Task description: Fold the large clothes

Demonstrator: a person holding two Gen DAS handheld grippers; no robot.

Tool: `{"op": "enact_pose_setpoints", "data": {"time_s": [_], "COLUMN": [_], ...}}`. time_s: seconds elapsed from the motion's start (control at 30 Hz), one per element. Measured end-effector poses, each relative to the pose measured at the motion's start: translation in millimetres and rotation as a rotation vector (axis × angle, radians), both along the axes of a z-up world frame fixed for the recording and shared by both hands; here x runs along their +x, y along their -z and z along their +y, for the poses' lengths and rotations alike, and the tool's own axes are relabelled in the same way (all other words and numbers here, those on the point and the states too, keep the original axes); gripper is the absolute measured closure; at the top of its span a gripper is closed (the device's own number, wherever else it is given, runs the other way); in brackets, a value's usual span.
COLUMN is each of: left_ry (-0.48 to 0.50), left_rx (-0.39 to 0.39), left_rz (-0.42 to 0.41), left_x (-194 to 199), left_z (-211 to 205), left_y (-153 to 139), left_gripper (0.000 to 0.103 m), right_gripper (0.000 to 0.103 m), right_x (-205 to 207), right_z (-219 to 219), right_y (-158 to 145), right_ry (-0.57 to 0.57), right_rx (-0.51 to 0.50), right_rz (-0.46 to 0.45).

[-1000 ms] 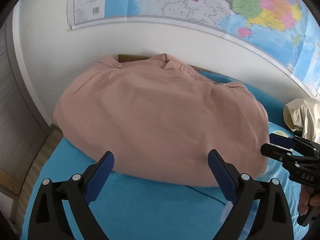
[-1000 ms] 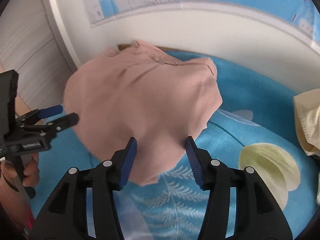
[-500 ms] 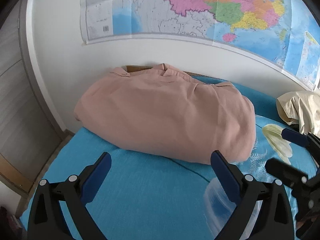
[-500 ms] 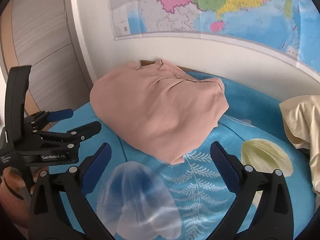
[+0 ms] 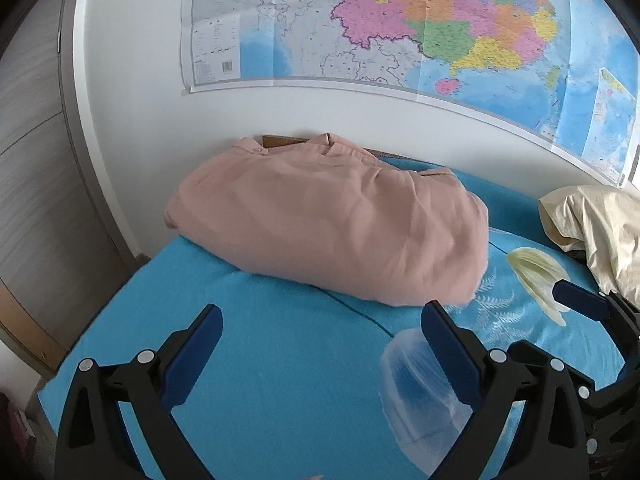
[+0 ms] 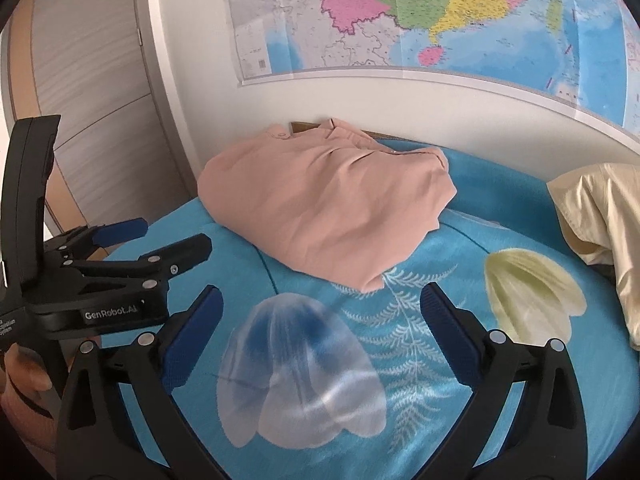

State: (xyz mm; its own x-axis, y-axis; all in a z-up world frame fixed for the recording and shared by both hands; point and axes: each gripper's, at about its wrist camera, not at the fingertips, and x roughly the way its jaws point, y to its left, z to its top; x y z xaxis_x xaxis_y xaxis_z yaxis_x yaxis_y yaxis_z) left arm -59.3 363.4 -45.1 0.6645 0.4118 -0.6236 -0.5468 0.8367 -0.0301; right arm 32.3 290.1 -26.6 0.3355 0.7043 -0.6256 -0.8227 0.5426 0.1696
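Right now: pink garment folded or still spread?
Folded. The pink garment lies as a compact layered bundle on the blue bedsheet, collar toward the wall, with doubled edges at its near corner.

We read "GenRobot.AI" in white on the black body of the left gripper (image 6: 154, 236), low on its side. Print on the wall map (image 6: 400, 12) above it is too small to read.

Wall map (image 5: 400, 28) above blue bedspread (image 5: 280, 360) (jellyfish print), cream cloth (image 6: 600, 208) aside.
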Motion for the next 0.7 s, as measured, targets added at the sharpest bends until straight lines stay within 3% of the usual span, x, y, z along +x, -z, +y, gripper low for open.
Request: {"op": "enact_pose_setpoints", "data": {"time_s": [0.7], "left_ry": [-0.027], "left_rx": [-0.028], "left_rz": [-0.023], "left_x": [-25], "left_z": [-20], "left_y": [-3], "left_gripper": [0.007], "right_gripper": [0.006], "right_x": [-23], "right_z": [-26], "right_y": [-1], "right_ry": [-0.019], "right_rx": [0.023], "right_rz": [-0.004]}}
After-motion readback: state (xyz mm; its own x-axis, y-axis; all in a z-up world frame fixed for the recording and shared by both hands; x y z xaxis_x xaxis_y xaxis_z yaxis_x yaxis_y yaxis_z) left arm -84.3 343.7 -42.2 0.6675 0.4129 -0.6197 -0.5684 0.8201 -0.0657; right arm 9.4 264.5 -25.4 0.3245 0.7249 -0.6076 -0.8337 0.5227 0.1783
